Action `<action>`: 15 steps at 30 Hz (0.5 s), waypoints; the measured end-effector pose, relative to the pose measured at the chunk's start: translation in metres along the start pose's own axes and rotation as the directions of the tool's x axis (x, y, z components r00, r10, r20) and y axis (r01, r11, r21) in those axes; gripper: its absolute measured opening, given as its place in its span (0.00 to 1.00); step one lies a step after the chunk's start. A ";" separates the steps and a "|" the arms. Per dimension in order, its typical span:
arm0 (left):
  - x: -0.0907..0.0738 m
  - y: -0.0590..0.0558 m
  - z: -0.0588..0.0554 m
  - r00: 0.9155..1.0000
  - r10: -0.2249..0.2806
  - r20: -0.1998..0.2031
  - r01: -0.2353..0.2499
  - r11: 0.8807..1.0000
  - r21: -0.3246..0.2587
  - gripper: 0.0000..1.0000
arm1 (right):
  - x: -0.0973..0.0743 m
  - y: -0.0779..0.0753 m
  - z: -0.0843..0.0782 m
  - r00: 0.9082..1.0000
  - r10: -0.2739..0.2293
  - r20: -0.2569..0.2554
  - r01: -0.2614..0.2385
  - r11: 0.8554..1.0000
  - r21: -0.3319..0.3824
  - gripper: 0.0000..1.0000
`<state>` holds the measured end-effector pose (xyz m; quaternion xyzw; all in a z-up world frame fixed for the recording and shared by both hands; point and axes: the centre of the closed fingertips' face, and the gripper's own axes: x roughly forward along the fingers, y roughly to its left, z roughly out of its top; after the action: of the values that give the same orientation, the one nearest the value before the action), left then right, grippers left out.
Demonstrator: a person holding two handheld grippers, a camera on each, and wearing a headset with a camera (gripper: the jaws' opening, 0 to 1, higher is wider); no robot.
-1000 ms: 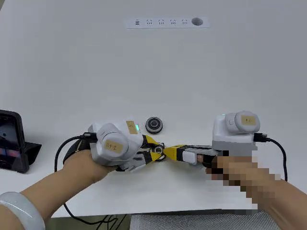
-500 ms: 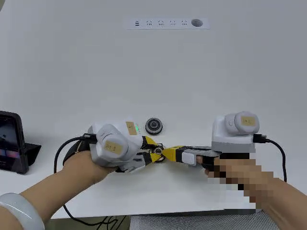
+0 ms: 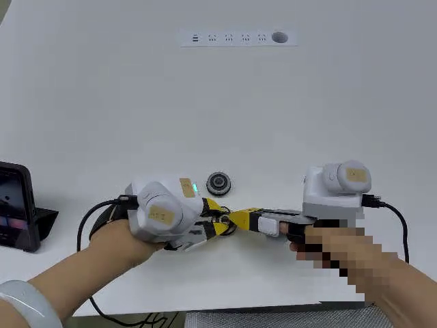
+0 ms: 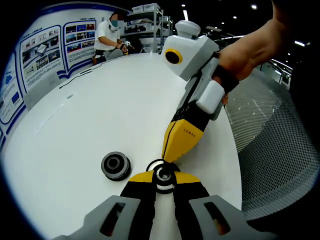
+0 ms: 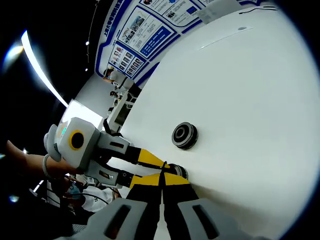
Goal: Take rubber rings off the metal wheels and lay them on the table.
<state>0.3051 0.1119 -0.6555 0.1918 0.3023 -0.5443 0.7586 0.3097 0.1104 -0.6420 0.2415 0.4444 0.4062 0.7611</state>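
Here, in the head view, the left hand-held gripper [image 3: 220,222] and right hand-held gripper [image 3: 236,218] meet tip to tip over the counter [image 3: 307,102], with 1 free wheel [image 3: 218,182] just on their far side. The left gripper view shows its jaws clamped on a metal wheel [image 4: 164,175]. The right gripper view shows jaws pressed together at that metal wheel's rim.

White desk [image 3: 218,102], matt and broad, far side curved in the gripper views. White power strip [image 3: 232,35] flat near the far edge, sockets in a row, round button at the right end. Dark phone [image 3: 12,205] propped on a black stand [image 3: 42,217] at the left edge. Grey mesh surface [image 4: 272,150] below the near edge. Wall [image 4: 30,85] hung with blue-bordered posters [image 4: 80,32]. Shelving rack [image 4: 147,17] with pale boxes on top, far back. Dark ceiling with small spotlights [image 4: 254,7]. Long bright light strip [image 5: 42,75] overhead.
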 end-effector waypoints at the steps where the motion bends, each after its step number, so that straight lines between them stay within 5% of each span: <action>1: 0.000 0.000 0.000 1.000 0.000 0.000 0.000 1.000 0.002 0.13 | 0.000 0.000 0.000 1.000 -0.002 0.001 0.002 1.000 0.000 0.02; 15: 0.000 0.000 0.001 1.000 0.006 0.004 -0.006 1.000 -0.004 0.14 | 0.001 -0.006 -0.005 0.999 -0.032 -0.011 0.032 0.999 -0.006 0.02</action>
<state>0.3052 0.1109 -0.6549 0.1898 0.3013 -0.5419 0.7613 0.3084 0.1081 -0.6496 0.2301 0.4511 0.3966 0.7657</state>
